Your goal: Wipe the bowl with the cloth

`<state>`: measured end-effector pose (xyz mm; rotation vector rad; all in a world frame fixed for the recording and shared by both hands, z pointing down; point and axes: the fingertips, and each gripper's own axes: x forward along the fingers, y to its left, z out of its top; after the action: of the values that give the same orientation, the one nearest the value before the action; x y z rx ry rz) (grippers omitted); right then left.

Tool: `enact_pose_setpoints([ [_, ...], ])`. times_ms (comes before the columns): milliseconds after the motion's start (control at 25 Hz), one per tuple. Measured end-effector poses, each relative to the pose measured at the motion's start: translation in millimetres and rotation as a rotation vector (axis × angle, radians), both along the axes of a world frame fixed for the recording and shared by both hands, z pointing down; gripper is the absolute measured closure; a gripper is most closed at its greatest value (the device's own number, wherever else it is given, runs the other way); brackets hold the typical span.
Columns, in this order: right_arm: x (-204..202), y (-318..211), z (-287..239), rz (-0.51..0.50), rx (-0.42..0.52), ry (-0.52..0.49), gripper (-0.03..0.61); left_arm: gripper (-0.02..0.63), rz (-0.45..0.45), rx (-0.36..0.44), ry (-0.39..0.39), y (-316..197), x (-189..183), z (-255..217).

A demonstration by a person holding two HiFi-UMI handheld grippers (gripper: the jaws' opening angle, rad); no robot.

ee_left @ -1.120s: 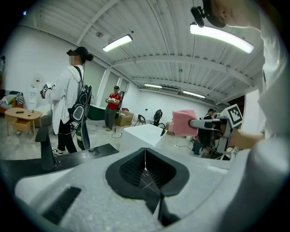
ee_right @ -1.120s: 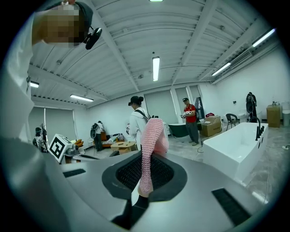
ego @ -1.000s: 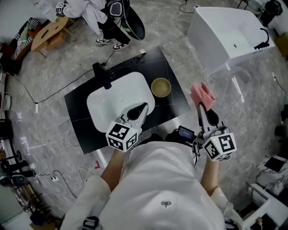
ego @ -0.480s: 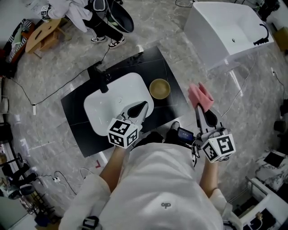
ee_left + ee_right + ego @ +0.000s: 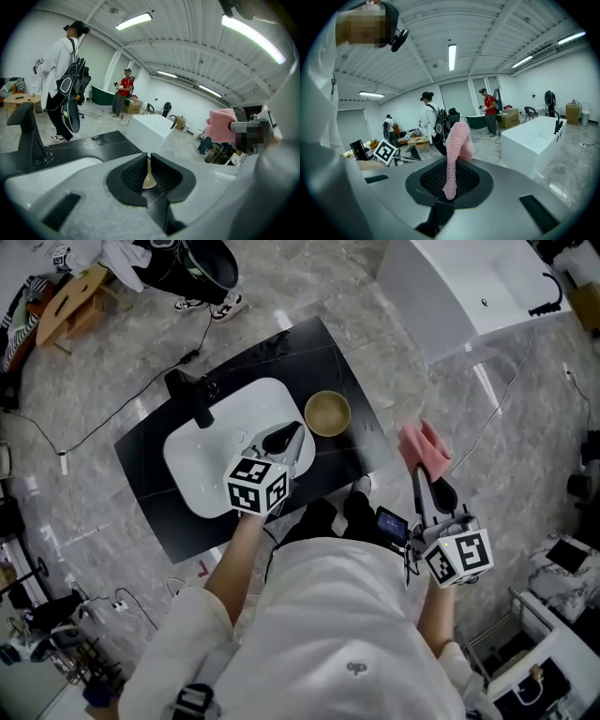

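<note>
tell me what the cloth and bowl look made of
Cloth: pink knitted fabric, soft and matte; rows of small loops show on it. Bowl: tan with a dull finish, likely wood or bamboo, though matte ceramic or plastic can't be ruled out from this far.

The head view is looking steeply down onto the black slab surface (image 5: 150, 507). Both gripper views are facing outward, close behind their fingers (image 5: 132, 174), all three sharing the white rectangular bathtub (image 5: 450, 282).
</note>
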<state>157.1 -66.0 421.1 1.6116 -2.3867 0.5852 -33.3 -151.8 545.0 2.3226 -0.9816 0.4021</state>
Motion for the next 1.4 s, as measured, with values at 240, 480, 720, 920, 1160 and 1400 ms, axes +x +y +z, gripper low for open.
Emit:
enact_pose_setpoints([
  [240, 3.4, 2.7, 8.5, 0.011, -0.037, -0.008, 0.561, 0.600, -0.006, -0.045, -0.005, -16.9, 4.4, 19.7],
  [480, 10.0, 3.2, 10.6, 0.025, -0.046, -0.005, 0.561, 0.591, 0.000, -0.077, -0.040, -24.3, 9.5, 40.8],
  [720, 18.5, 4.4, 14.5, 0.044, -0.057, -0.006, 0.561, 0.555, 0.011, -0.120, -0.066, -28.7, 16.5, 62.8],
  [920, 25.4, 8.0, 16.0, 0.060, -0.067, -0.003, 0.561, 0.541, 0.014, -0.144, -0.087, -32.0, 19.0, 78.3],
  [1160, 33.1, 10.5, 21.7, 0.082, -0.078, 0.000, 0.561, 0.491, 0.006, -0.199, -0.097, -38.0, 19.1, 101.0],
  [1400, 37.9, 15.2, 26.6, 0.088, -0.094, 0.004, 0.561, 0.445, -0.016, -0.271, -0.085, -40.3, 17.5, 124.3],
])
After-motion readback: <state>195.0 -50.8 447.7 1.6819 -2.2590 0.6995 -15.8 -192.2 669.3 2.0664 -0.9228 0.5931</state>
